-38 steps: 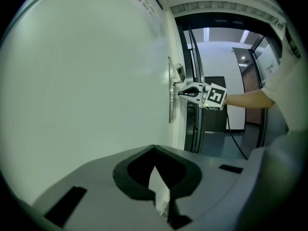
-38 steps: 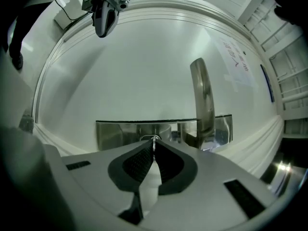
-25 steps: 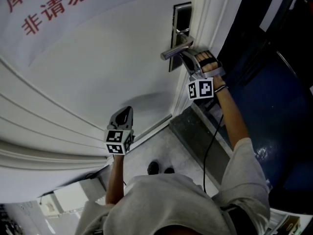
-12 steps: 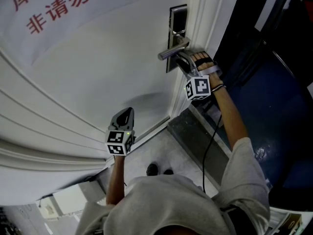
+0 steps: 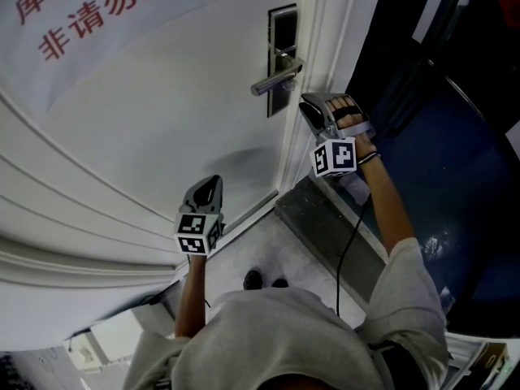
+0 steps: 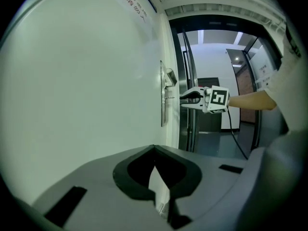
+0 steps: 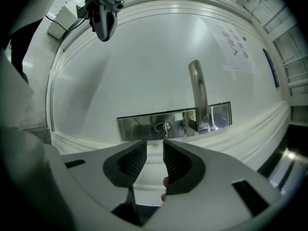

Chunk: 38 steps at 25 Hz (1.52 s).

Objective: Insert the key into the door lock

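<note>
Your right gripper (image 7: 155, 147), at the lock plate (image 5: 281, 31) a second ago, is now backed off to its right; its jaws are spread, closing again, nothing between them. The key (image 7: 165, 127) sits in the keyhole, so insertion looks done. Your left gripper (image 6: 154, 150) is pressed together, empty, well apart at the door's near left.

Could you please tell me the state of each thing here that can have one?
key: seated in the keyhole of the lock plate, held by nothing.
lever handle: touched by nothing.
right hand-held gripper: jaws apart, closing, nothing between them.
left hand-held gripper: jaws together, empty.
</note>
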Available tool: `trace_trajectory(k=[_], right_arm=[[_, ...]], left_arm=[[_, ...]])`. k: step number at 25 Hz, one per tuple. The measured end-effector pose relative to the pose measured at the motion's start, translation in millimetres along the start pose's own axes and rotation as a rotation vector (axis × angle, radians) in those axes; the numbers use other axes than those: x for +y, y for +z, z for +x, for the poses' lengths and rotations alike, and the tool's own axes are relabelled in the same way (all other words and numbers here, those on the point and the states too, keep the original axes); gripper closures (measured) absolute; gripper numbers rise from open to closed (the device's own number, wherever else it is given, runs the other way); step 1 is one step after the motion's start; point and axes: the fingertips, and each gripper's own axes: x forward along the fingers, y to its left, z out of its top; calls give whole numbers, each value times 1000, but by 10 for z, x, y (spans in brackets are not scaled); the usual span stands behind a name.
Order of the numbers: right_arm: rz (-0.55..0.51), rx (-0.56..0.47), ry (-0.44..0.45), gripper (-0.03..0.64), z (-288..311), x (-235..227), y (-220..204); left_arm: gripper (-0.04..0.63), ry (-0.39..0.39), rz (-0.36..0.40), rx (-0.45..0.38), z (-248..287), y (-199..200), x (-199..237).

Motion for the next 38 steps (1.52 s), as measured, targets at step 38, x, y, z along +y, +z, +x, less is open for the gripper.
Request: trace_trajectory(k=[38], right_arm=[[1247, 182, -192, 594, -2046, 1054, -328]], left_arm=[[578, -202, 27, -4, 256, -38, -933]])
